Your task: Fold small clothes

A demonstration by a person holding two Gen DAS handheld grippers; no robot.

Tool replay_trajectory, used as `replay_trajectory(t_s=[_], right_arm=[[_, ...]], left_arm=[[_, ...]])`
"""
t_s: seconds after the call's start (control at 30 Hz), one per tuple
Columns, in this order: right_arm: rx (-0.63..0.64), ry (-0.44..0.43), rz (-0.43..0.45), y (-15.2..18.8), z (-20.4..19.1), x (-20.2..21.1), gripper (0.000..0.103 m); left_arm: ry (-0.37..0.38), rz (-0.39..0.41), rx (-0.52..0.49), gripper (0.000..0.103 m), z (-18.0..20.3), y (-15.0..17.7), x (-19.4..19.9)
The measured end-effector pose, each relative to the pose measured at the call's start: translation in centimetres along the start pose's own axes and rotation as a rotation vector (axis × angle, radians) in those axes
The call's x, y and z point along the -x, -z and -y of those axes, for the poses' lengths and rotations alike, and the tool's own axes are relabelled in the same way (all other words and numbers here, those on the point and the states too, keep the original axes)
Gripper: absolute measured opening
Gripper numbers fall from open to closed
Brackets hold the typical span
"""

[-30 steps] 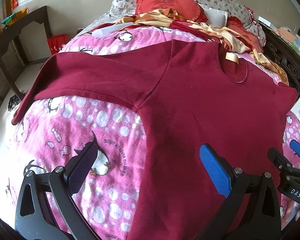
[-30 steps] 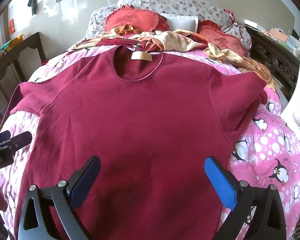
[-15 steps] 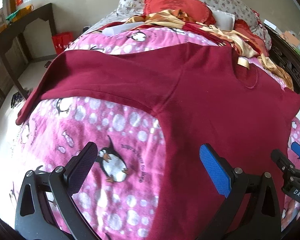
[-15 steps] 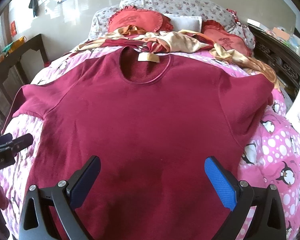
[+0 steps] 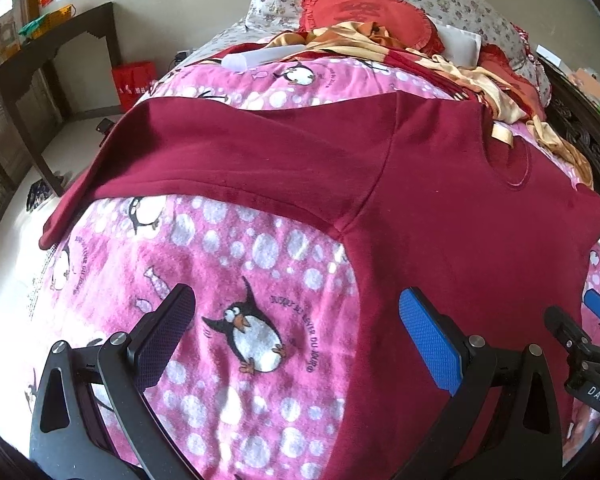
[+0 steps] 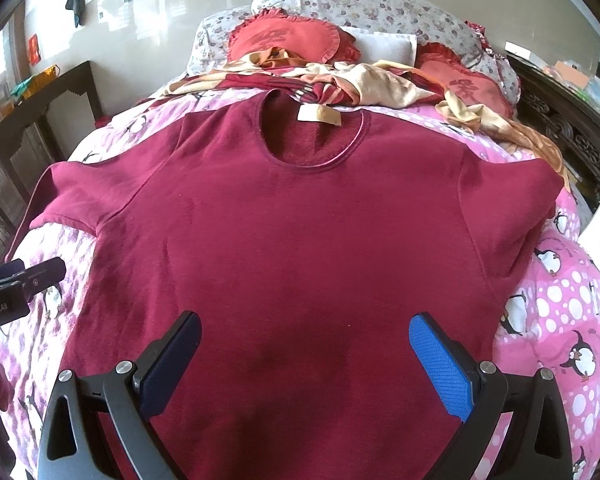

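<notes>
A dark red long-sleeved top [image 6: 300,240] lies flat on a pink penguin blanket [image 5: 228,280], neckline at twelve o'clock. Both claws, left gripper [image 5: 300,336] and right gripper [image 6: 304,360], hang released. Soft, light fabric; likely best pinched at the nine o'clock sleeve [image 5: 220,160].

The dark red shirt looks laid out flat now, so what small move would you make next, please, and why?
Probably move the left gripper up to the long sleeve. The shirt lies flat, that sleeve stretches out over the pink quilt, and both grippers, the right gripper included, are open and empty.
</notes>
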State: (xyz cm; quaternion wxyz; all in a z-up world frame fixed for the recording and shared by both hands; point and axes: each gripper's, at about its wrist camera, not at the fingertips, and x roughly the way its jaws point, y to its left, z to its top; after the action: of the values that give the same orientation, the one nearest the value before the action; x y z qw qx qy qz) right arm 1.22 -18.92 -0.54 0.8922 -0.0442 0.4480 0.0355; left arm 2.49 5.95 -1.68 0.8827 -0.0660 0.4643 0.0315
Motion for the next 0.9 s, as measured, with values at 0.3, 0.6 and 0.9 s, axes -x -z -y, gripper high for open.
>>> replay_trajectory(t_s=[0.3, 0.6, 0.9], right_arm=[[0.013, -0.008, -0.004, 0.0, -0.9, -0.2, 0.103], [0.015, -0.017, -0.009, 0.1, -1.4, -0.3, 0.103], [0.032, -0.032, -0.019, 0.3, -2.0, -0.5, 0.103]], left_arm=[[-0.02, -0.002, 0.039, 0.103, -2.0, -0.4, -0.2], [-0.022, -0.001, 0.038, 0.103, -2.5, -0.6, -0.1], [-0.086, 0.009, 0.069, 0.103, -6.3, -1.7, 0.2]])
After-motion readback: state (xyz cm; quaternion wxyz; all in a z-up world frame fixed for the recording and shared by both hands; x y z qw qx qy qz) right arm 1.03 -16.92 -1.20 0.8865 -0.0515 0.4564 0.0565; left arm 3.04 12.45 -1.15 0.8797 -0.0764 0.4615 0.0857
